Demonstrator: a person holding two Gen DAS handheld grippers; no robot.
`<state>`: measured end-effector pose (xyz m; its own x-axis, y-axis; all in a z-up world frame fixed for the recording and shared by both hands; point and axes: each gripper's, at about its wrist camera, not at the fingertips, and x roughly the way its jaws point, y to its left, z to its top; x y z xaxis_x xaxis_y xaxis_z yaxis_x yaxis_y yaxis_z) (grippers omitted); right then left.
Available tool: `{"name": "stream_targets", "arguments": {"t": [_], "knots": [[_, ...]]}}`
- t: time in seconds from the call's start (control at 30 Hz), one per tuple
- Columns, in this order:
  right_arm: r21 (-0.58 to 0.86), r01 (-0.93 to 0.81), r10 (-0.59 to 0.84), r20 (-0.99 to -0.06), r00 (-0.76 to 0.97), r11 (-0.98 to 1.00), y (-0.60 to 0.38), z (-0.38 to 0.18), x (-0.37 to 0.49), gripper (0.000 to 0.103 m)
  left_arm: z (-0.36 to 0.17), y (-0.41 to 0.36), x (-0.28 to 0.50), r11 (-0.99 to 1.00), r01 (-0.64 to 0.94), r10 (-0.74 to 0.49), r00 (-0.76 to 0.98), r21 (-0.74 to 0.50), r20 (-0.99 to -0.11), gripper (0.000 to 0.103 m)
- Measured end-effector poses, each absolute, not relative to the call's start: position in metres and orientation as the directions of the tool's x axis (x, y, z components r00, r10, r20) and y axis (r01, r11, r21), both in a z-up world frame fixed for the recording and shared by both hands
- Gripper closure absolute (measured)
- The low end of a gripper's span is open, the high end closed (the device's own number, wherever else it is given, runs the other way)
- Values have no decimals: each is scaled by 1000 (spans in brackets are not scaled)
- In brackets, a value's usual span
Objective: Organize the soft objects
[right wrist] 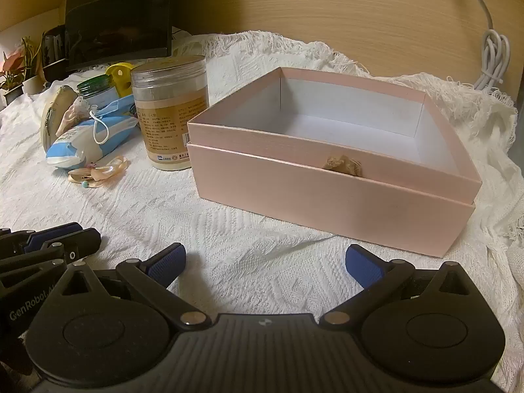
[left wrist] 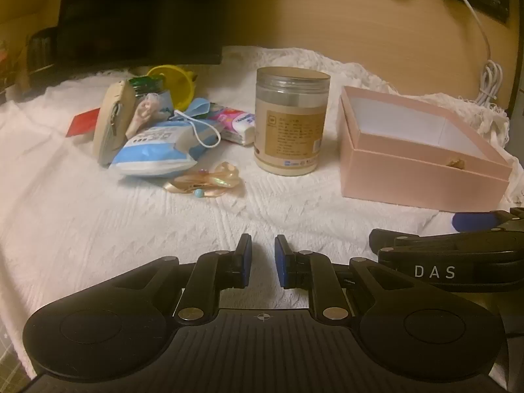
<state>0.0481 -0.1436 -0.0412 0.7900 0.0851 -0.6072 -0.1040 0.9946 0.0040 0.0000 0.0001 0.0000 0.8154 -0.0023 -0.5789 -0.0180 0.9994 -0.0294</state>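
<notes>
A pile of soft things lies on the white cloth at the left: a blue and white packet point(left wrist: 154, 154) point(right wrist: 78, 145), a blue face mask point(left wrist: 199, 121) point(right wrist: 113, 114), a beige pouch point(left wrist: 113, 124) point(right wrist: 55, 111), a pink tissue pack point(left wrist: 234, 124) and a peach ribbon hair clip point(left wrist: 209, 181) point(right wrist: 98, 172). An open, empty pink box point(left wrist: 422, 167) point(right wrist: 330, 183) stands at the right. My left gripper point(left wrist: 263, 245) hovers low over the cloth in front of the pile, jaws nearly closed and empty. My right gripper point(right wrist: 263, 257) is wide open and empty, in front of the box.
A clear plastic jar point(left wrist: 290, 121) point(right wrist: 170, 111) with a tan label stands between the pile and the box. A yellow cup point(left wrist: 177, 82) and a green-lidded jar point(right wrist: 96, 86) sit behind the pile. A dark monitor point(right wrist: 118, 13) stands at the back left. A white cable point(right wrist: 491, 55) hangs at the right.
</notes>
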Motion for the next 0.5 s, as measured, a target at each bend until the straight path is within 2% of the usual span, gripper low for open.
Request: {"name": "stream_targets", "arguments": {"t": [0.5], "knots": [[4,-104,85,-607,790,995,-143,-42,48,0,0,0,0,999,-18,-5,815,-34,-579,85]]}}
